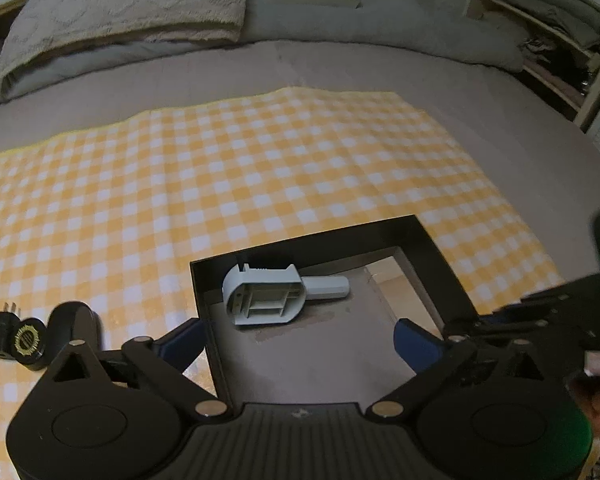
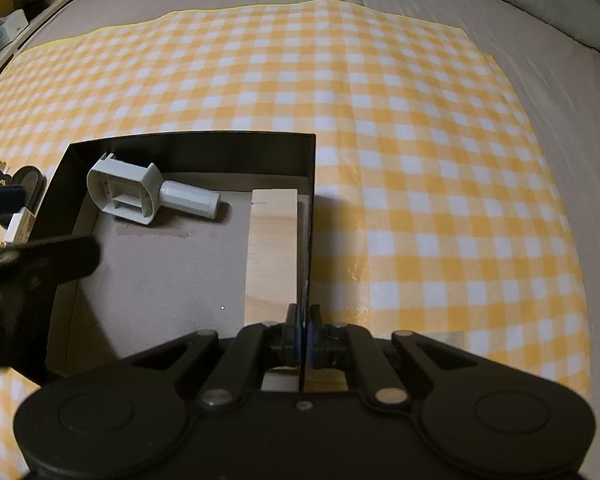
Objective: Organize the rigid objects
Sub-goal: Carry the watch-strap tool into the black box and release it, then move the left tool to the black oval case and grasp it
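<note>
Your right gripper [image 2: 303,334] pinches the box [image 2: 188,140] by its right wall, beside the wood block [image 2: 272,248]. Your left gripper [image 1: 296,338] hangs spread over the box, near the gray part [image 1: 268,294]. Adapter [image 1: 4,334] and round puck [image 1: 30,342] wait outside on the checkered cloth [image 1: 260,160]. Tug that thin wall and the box could tip, sliding the block.

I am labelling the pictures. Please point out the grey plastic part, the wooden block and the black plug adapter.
grey plastic part [image 2: 126,192]: right wrist view, on its ribbed open head.
wooden block [image 2: 272,248]: right wrist view, on its top face.
black plug adapter [image 1: 2,332]: left wrist view, on its body.
</note>
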A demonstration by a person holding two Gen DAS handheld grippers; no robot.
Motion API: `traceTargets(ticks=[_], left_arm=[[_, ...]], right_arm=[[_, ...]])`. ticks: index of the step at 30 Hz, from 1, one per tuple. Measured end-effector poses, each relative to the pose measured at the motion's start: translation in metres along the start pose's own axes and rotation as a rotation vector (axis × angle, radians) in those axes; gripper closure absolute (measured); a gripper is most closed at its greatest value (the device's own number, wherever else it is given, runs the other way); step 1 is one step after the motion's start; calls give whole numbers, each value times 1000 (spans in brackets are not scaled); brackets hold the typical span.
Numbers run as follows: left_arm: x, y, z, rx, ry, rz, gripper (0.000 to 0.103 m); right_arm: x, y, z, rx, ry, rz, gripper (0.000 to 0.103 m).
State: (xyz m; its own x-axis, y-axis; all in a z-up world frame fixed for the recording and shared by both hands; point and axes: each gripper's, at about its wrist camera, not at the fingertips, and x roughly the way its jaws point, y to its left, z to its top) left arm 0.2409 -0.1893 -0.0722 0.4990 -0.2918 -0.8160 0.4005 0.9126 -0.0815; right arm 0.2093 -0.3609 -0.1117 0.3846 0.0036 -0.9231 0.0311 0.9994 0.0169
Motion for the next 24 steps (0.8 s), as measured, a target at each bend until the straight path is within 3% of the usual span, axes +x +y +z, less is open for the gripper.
traceTargets(ticks=[12,24], left_arm=[[-46,10,-17,37,-56,-40,0],[-58,88,-24,-79,-74,67,0]], right_arm=[[0,1,0,5,-2,4,100],[0,1,1,0,-2,-2,99]])
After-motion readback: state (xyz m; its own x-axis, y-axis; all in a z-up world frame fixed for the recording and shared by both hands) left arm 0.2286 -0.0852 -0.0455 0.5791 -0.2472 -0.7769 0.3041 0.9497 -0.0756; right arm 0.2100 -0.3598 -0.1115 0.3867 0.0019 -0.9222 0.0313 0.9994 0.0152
